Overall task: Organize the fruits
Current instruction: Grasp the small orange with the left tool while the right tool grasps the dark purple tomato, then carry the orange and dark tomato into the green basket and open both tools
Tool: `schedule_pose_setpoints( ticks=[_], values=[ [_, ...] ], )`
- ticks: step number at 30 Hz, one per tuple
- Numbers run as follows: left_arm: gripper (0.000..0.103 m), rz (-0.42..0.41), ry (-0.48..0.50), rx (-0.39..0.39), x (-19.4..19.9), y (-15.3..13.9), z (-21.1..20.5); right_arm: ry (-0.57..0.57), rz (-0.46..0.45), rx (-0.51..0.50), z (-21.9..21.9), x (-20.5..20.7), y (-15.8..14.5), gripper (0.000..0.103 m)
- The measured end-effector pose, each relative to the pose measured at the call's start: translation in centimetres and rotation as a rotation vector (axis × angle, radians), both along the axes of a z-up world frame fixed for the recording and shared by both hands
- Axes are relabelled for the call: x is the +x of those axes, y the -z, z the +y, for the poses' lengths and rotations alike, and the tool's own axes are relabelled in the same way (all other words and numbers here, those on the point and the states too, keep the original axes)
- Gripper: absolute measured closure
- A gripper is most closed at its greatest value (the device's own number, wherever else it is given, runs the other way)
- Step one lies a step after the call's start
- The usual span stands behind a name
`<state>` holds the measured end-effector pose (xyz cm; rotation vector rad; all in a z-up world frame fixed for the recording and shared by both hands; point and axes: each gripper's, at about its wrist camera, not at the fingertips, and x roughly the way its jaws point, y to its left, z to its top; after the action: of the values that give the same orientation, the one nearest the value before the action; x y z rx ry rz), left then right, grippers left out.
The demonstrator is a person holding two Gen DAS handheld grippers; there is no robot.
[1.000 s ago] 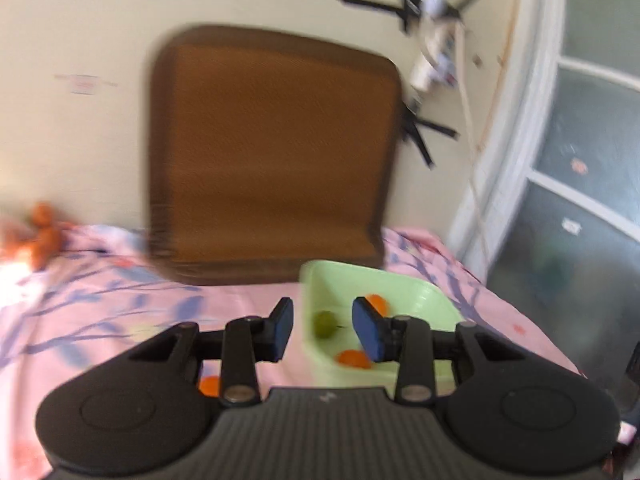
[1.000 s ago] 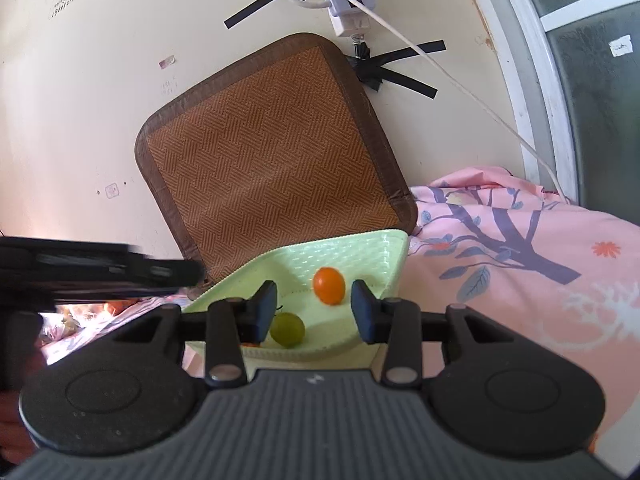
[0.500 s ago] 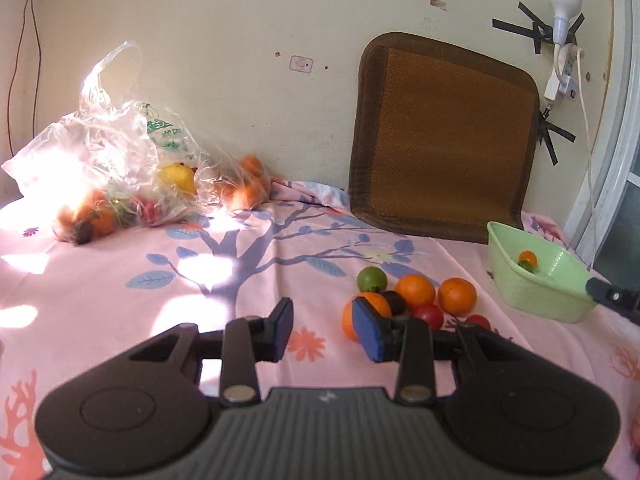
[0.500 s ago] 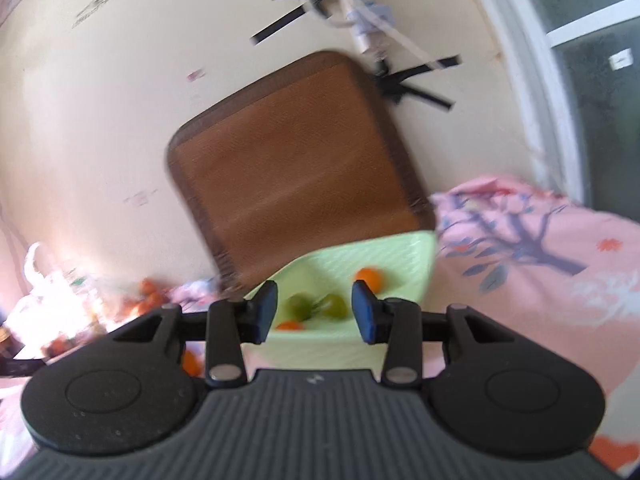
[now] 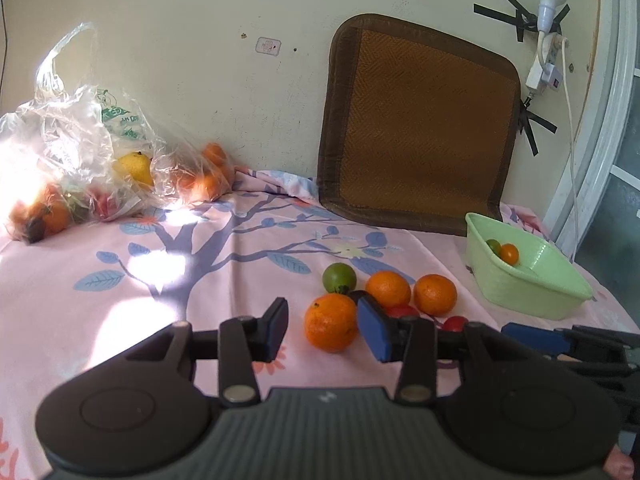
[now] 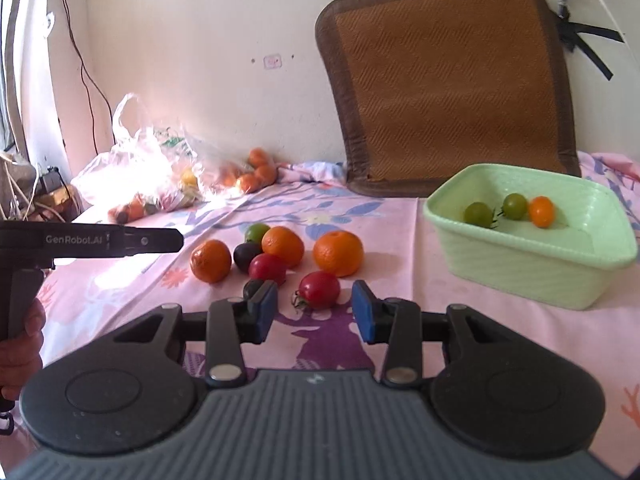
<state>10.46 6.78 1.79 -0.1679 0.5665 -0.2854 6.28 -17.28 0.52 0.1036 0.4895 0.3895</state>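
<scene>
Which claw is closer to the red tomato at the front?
Right. The right claw sits just in front of the red tomato, lined up with it. The left claw, opening and empty, is off beside the front orange.

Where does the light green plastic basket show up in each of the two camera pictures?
Left wrist view: the green basket sits at the right edge, on the pink cloth, right of the loose oranges.
Right wrist view: the green basket sits at right of middle, larger, with three small fruits inside.
Shared landmark: the brown woven mat leaning on the wall just behind the basket.
</scene>
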Motion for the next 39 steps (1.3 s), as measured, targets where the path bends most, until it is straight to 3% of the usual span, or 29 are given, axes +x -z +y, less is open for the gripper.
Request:
schedule_pose_setpoints(
  ticks=[3, 10, 15, 18, 24, 29, 35, 39],
  values=[
    [0.058, 0.015, 0.012, -0.033, 0.7, 0.3, 0.0, -0.034, 0.008, -0.013, 1.0, 0.0, -0.2, 0.060],
    [0.055, 0.021, 0.055, 0.037, 1.8, 1.0, -2.0, -0.130, -0.025, -0.145, 4.8, 0.5, -0.2, 0.063],
    [0.065, 0.043, 0.033, 0.048, 2.5, 1.8, -1.8, -0.146, 0.004, -0.239, 6.5, 2.2, 0.9, 0.066],
    [0.066, 0.047, 0.026, 0.021, 1.9, 1.7, -1.3, -0.141, 0.006, -0.248, 6.4, 2.6, 1.0, 0.077],
    [0.066, -0.030, 0.122, 0.012, -2.1, -0.5, -3.5, -0.126, -0.031, -0.146, 3.9, -0.2, 0.1, 0.077],
    [0.066, -0.048, 0.265, 0.012, -3.9, -1.0, -8.4, 0.001, -0.080, -0.114, -0.6, -3.5, -0.3, 0.077],
    [0.066, 0.006, 0.346, 0.070, -4.2, 0.9, -13.5, 0.141, -0.027, -0.131, -6.0, -5.3, 0.8, 0.077],
    [0.065, -0.016, 0.335, 0.162, -4.9, 1.4, -15.2, 0.176, -0.014, -0.155, -7.3, -5.8, 1.5, 0.075]
  ],
)
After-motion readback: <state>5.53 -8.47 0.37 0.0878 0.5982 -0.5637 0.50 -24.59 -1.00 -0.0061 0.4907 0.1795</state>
